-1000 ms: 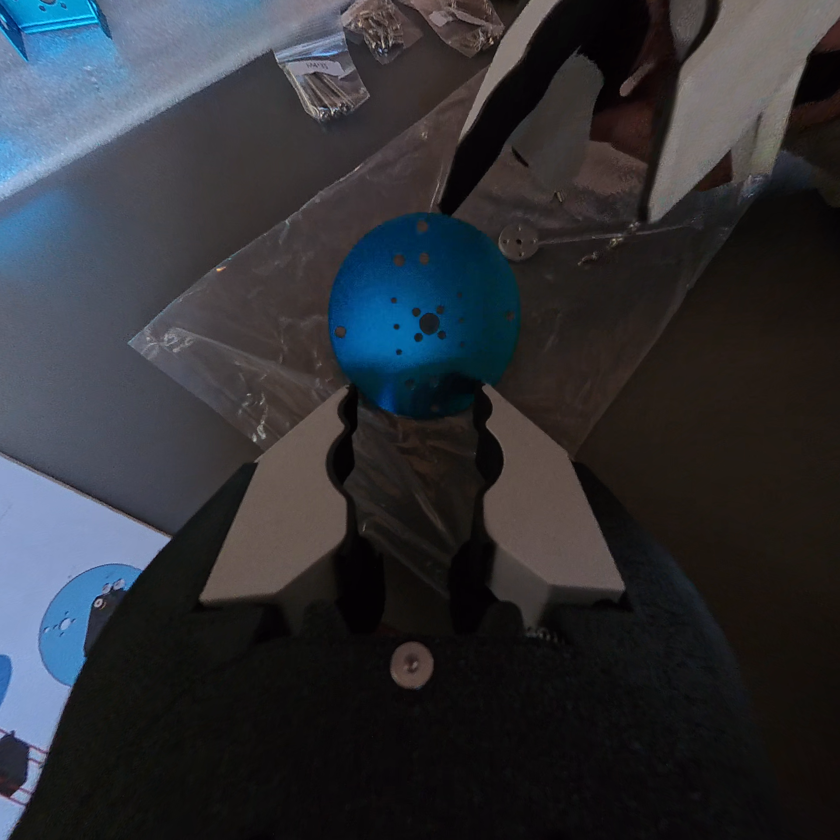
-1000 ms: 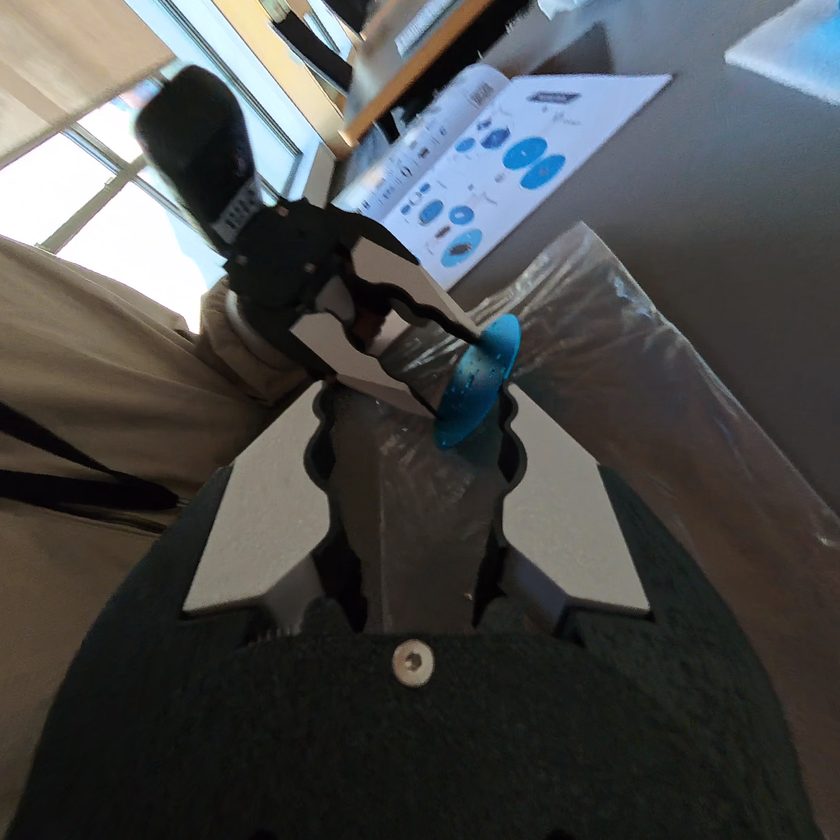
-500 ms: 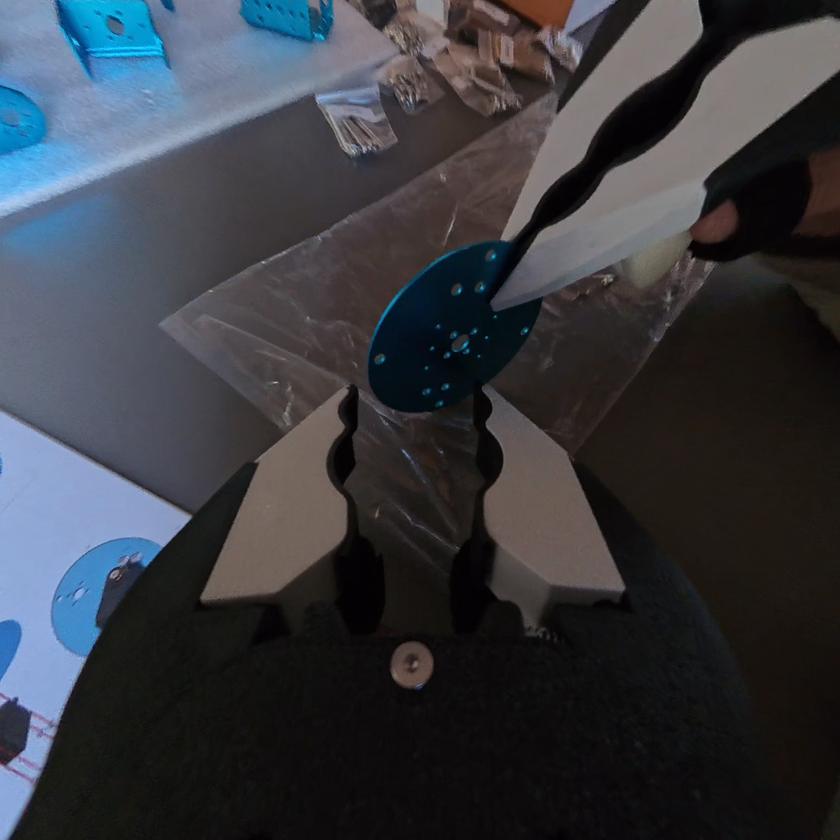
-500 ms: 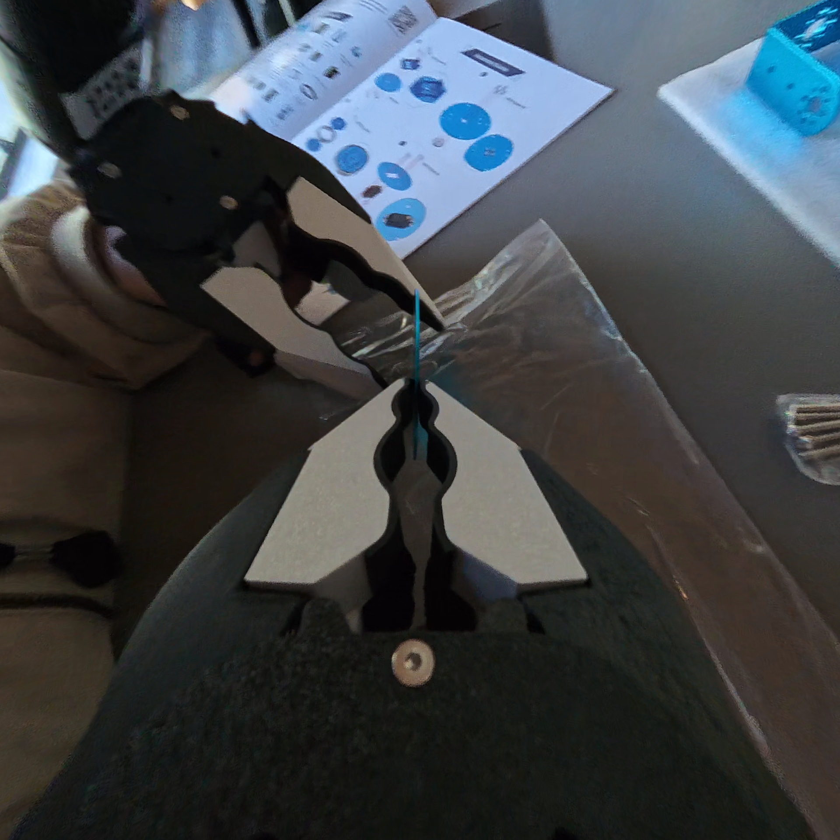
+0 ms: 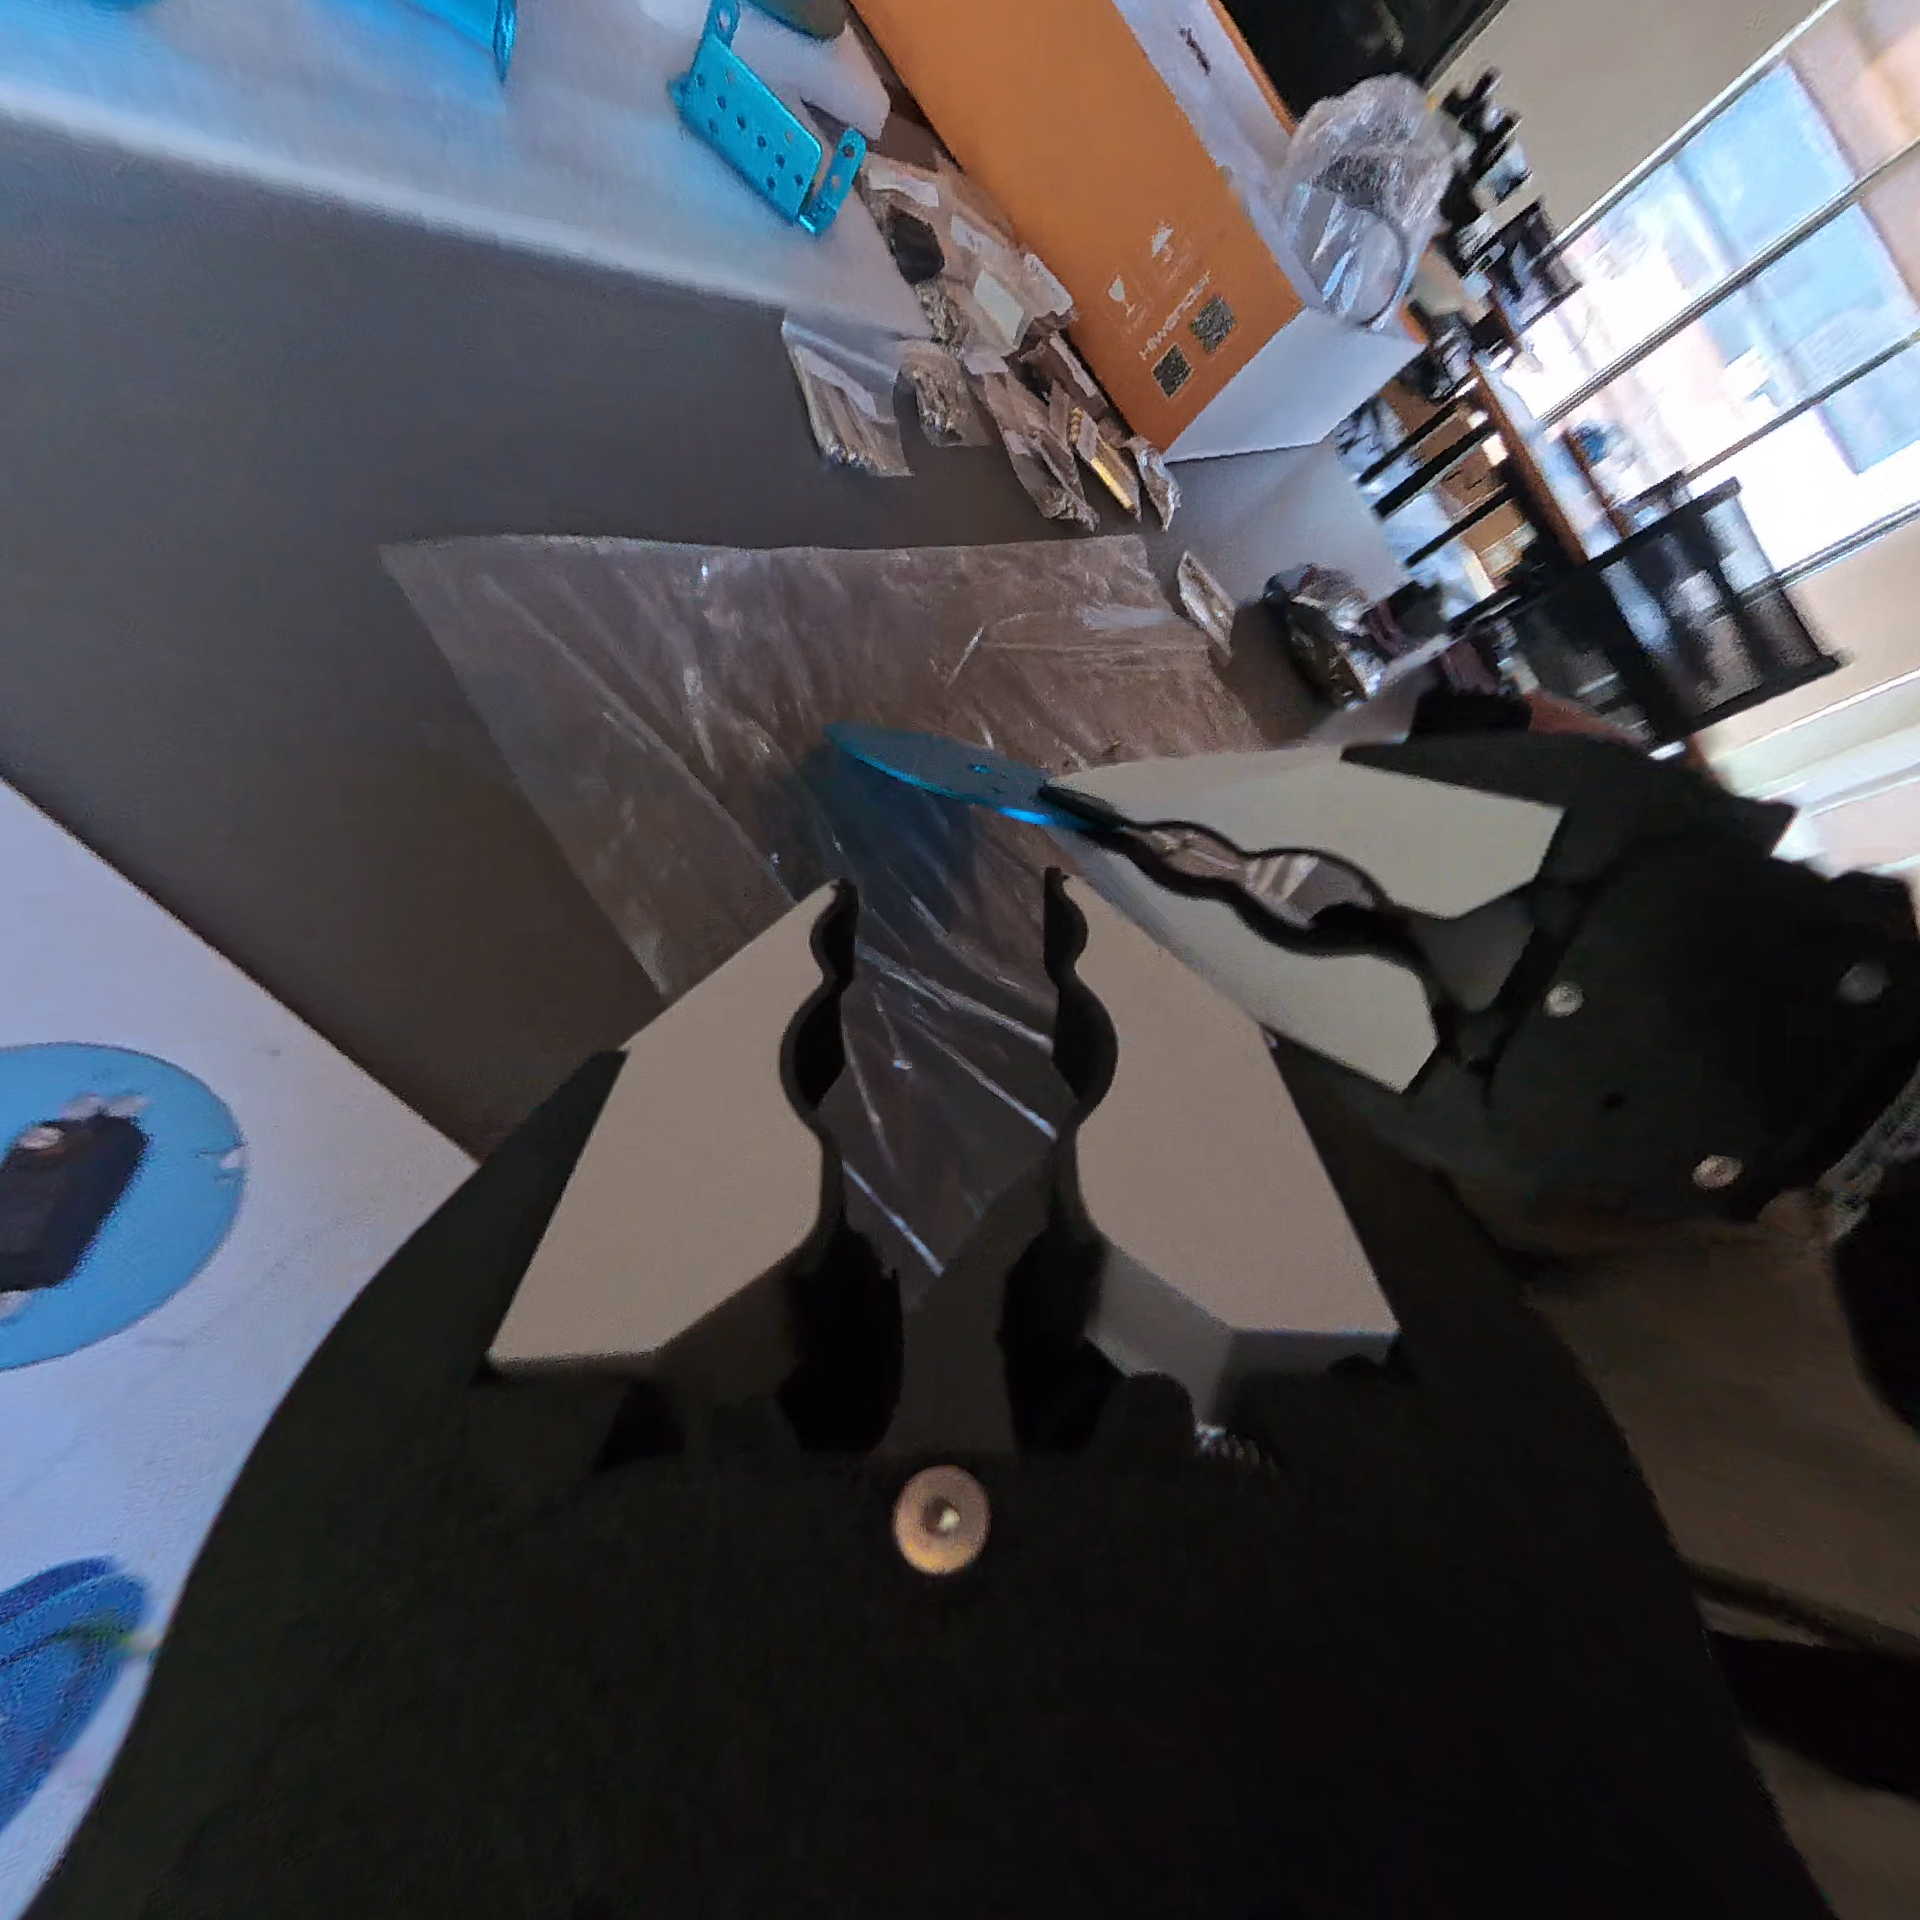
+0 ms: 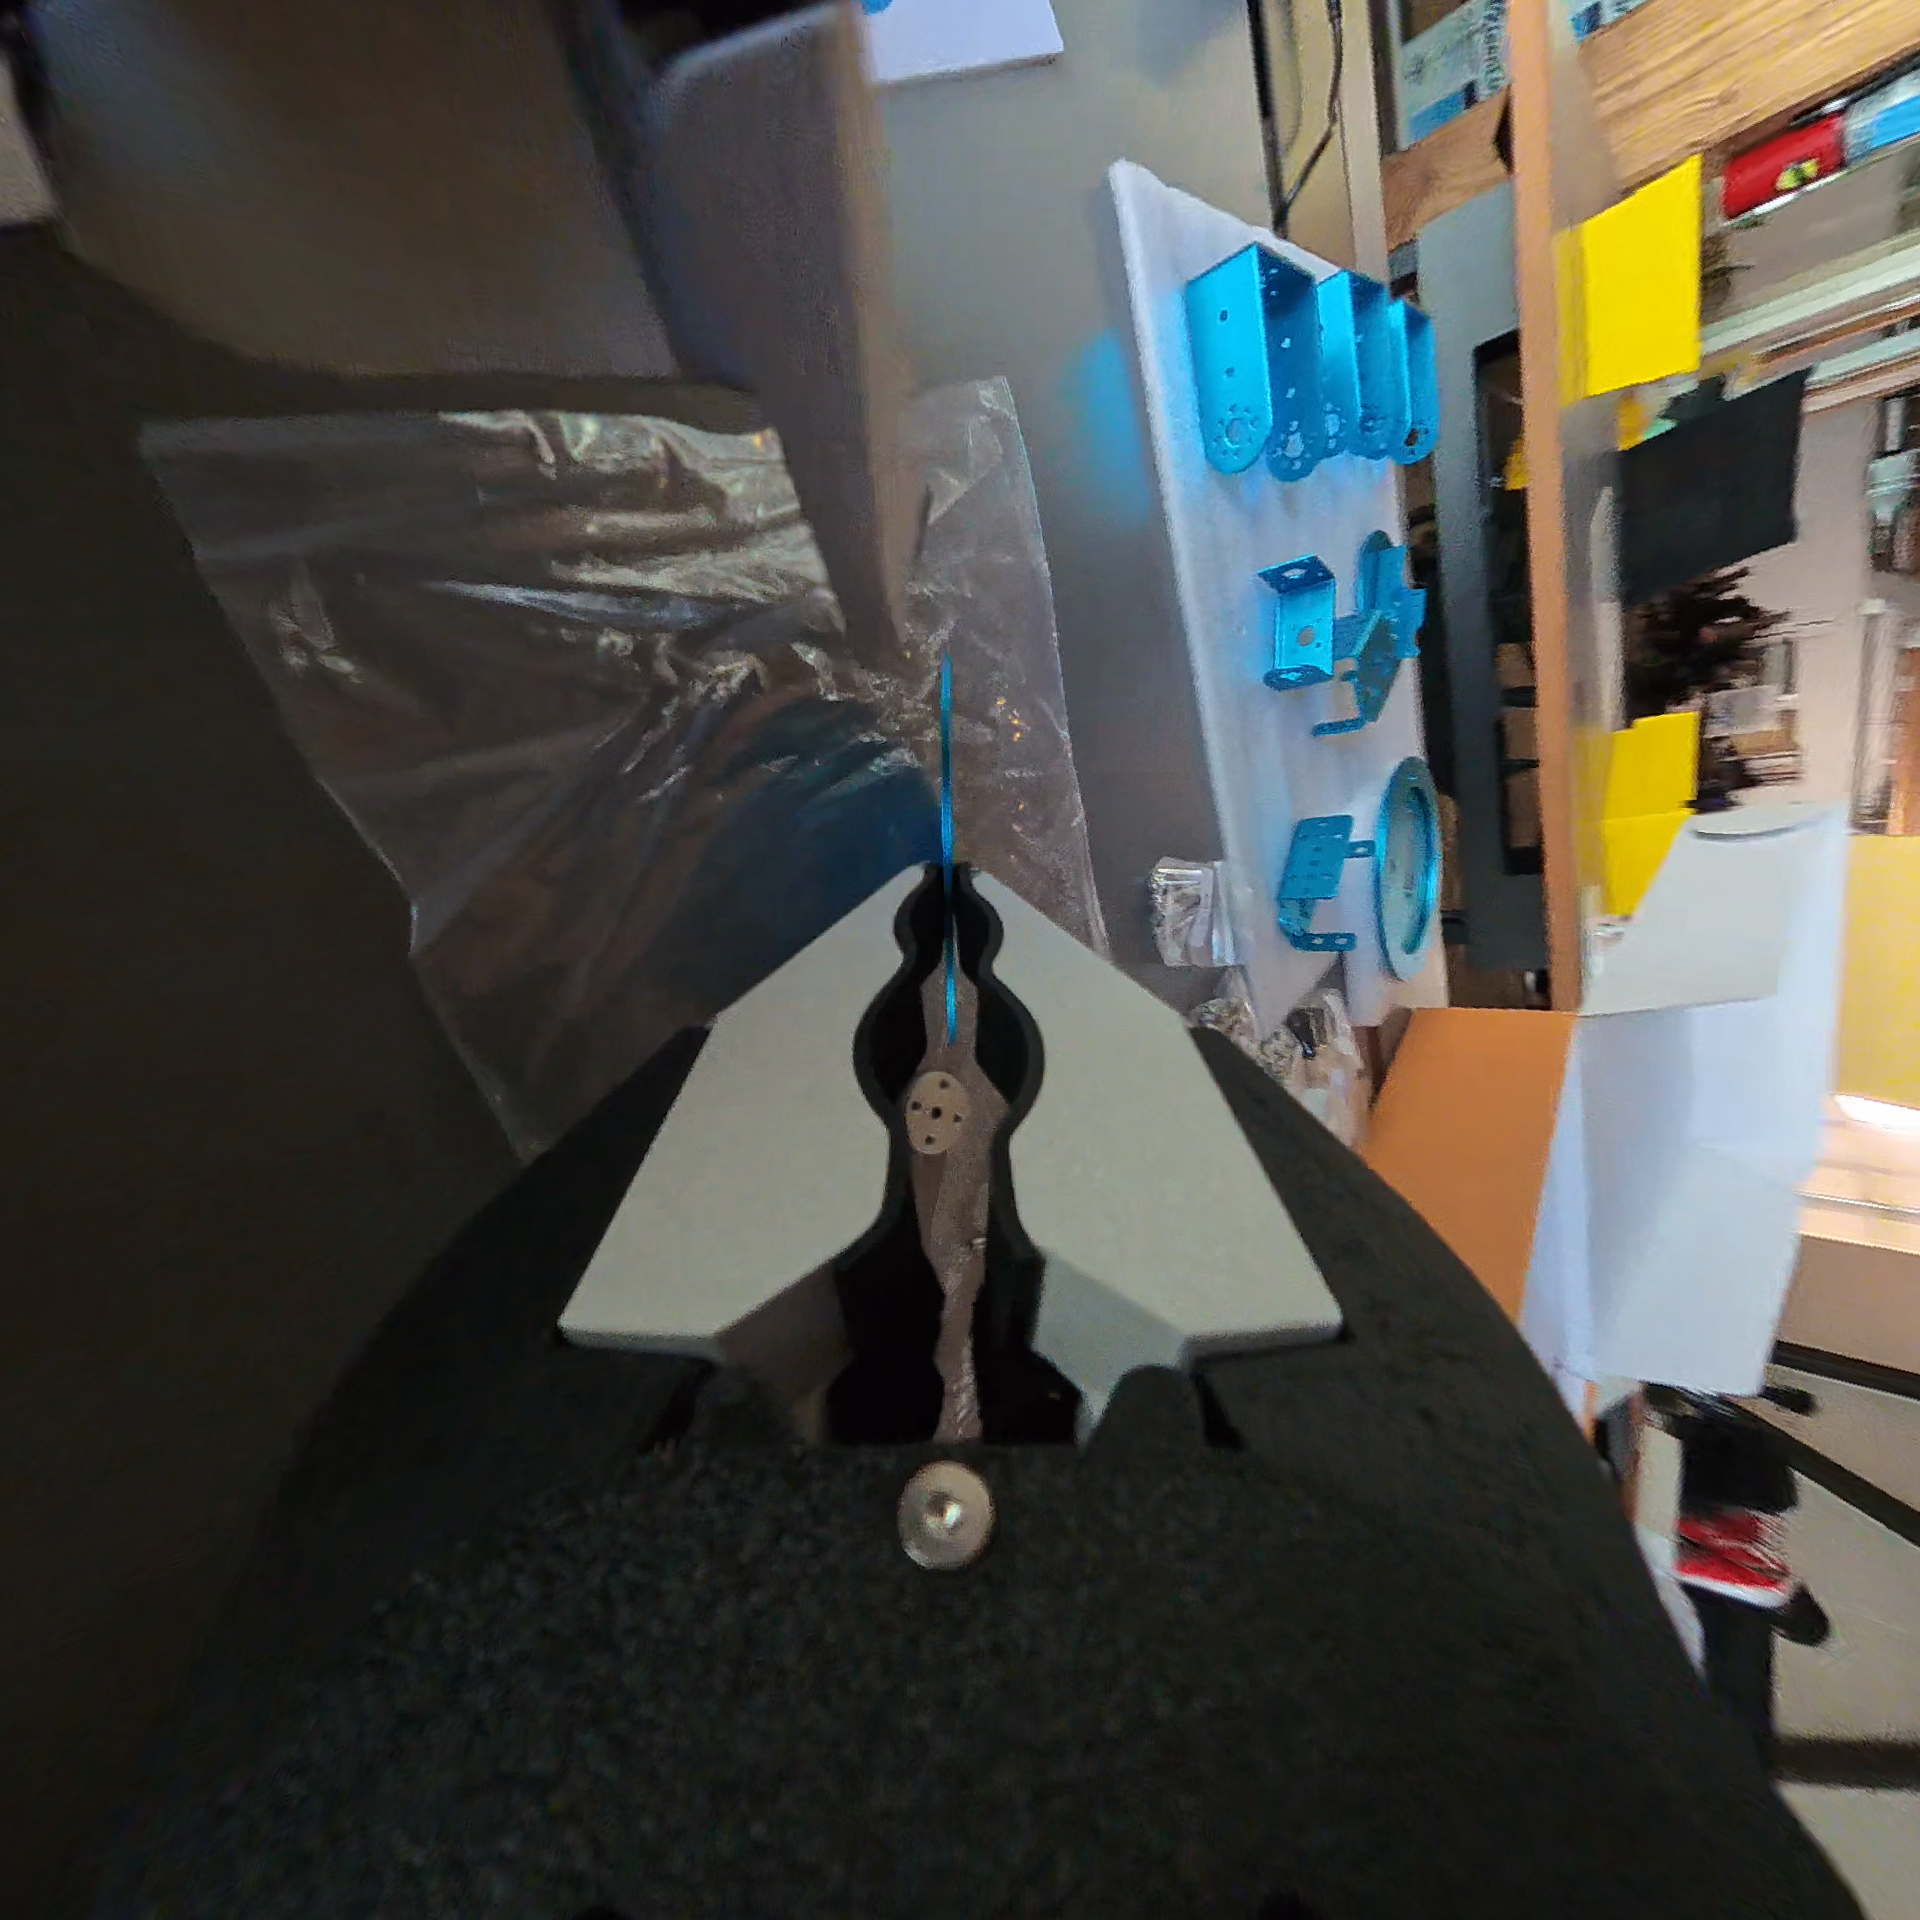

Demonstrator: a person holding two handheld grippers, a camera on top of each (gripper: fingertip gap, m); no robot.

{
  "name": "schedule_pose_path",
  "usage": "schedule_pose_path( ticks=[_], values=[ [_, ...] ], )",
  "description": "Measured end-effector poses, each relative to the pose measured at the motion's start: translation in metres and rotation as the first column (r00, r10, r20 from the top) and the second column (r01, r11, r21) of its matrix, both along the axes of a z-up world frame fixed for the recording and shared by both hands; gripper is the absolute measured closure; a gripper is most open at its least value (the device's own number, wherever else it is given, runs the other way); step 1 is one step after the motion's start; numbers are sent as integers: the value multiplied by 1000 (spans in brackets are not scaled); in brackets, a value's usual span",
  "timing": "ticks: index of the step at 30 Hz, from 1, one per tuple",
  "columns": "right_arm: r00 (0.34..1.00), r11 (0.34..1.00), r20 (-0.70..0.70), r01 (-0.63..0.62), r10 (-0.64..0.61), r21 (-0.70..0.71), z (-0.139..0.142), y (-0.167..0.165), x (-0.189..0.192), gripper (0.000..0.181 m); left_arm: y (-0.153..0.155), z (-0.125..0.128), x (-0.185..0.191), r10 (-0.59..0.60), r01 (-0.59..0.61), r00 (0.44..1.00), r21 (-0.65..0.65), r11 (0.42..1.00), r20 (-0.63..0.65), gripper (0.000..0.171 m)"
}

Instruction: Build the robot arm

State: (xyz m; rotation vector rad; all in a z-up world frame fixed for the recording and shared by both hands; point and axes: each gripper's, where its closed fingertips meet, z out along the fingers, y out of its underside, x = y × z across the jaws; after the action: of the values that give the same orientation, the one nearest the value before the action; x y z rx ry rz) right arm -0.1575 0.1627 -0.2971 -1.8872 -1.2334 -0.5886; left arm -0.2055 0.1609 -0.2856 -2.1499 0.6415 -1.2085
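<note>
A thin blue disc with small holes [image 5: 935, 767] is held by its rim in my right gripper [image 5: 1051, 798], which comes in from the right. It hangs nearly flat above a clear plastic bag [image 5: 727, 644]. My left gripper [image 5: 945, 891] is open and empty, its tips just below and short of the disc. In the right wrist view the right gripper [image 6: 948, 875] is shut on the disc [image 6: 945, 748], seen edge-on. A small silver round hub [image 6: 938, 1112] lies on the plastic [image 6: 520, 623] behind the fingers.
A printed instruction sheet [image 5: 125, 1091] lies at the left. Small bags of screws [image 5: 966, 405] lie beside an orange and white box [image 5: 1091, 208]. A white foam sheet [image 6: 1205, 582] carries several blue brackets [image 6: 1299, 364] and a blue ring [image 6: 1408, 862]. Tip to tip, the grippers are about 5 centimeters apart.
My right gripper has shut on the disc's rim and carried it off the left gripper's tips. The disc now lies nearly flat. Both cameras have swung round; the left gripper stays open.
</note>
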Motion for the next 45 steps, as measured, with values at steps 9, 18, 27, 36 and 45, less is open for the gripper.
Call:
schedule_pose_path(
  ticks=[9, 18, 27, 36, 45],
  values=[
    [996, 1000, -90, 16, -14, 23, -1, -13, -18, 181, -2, -4, 20, 29, 0, 990, -211, 978, 135, 147],
    [970, 998, -240, -55, 44, -39, -7, -26, -35, 162, 3, -6, 23, 66, -28, 987, -253, 967, 144, 170],
    [776, 921, -627, -292, 71, -256, 29, -46, -2, 142, -5, -5, 19, 66, -18, 984, -274, 961, 168, 170],
    [527, 859, -843, -476, 109, -186, 47, -15, 36, 142, -3, 11, 5, 103, -47, 967, -233, 971, 234, 171],
    [604, 887, -797, -366, -5, -283, 19, -11, 52, 140, 2, 7, -2, 136, -69, 961, -269, 961, 240, 171]
  ],
)
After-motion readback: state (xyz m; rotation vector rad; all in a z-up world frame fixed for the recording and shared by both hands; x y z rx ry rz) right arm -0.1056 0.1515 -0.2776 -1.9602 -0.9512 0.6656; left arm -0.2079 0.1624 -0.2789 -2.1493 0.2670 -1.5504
